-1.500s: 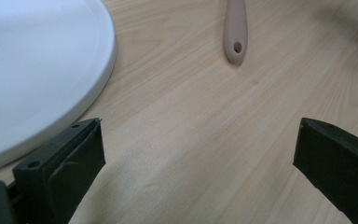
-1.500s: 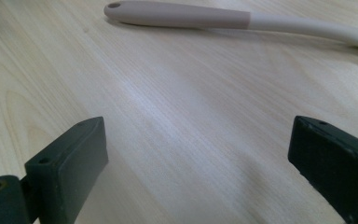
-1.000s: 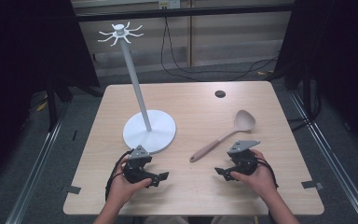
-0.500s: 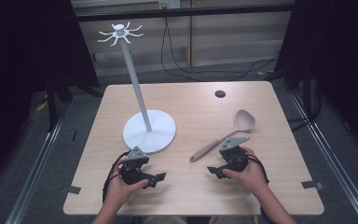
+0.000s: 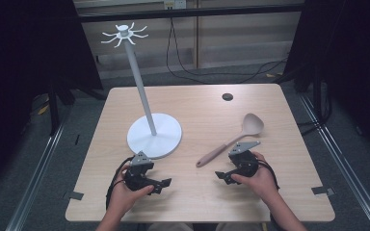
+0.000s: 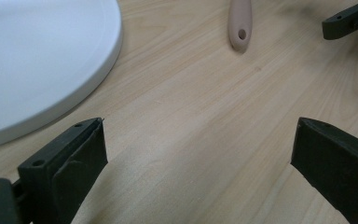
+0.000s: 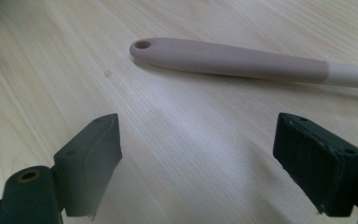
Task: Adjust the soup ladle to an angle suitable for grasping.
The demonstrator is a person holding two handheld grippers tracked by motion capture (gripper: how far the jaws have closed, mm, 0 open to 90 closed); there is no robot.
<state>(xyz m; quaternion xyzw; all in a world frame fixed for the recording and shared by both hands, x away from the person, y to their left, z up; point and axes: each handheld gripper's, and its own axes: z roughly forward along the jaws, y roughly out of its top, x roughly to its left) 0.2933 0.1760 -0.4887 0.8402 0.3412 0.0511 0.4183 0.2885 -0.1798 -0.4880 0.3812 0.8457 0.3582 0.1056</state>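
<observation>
My right gripper (image 7: pixel 198 163) has its fingers wide apart, just short of the spoon (image 5: pixel 231 141) lying on the desk (image 5: pixel 197 110). My left gripper (image 6: pixel 196 168) is spread too, holding nothing. I think grabbing the handle comes next, maybe to hang it on the white stand (image 5: pixel 147 120).

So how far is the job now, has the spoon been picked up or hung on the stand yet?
Nothing looks done yet. The spoon lies flat on the table, and the stand has bare hooks. Both grippers are open and hold nothing; the right gripper faces the handle end, the left gripper sits by the stand's base. Grasping, lifting and probably hanging all remain.
</observation>
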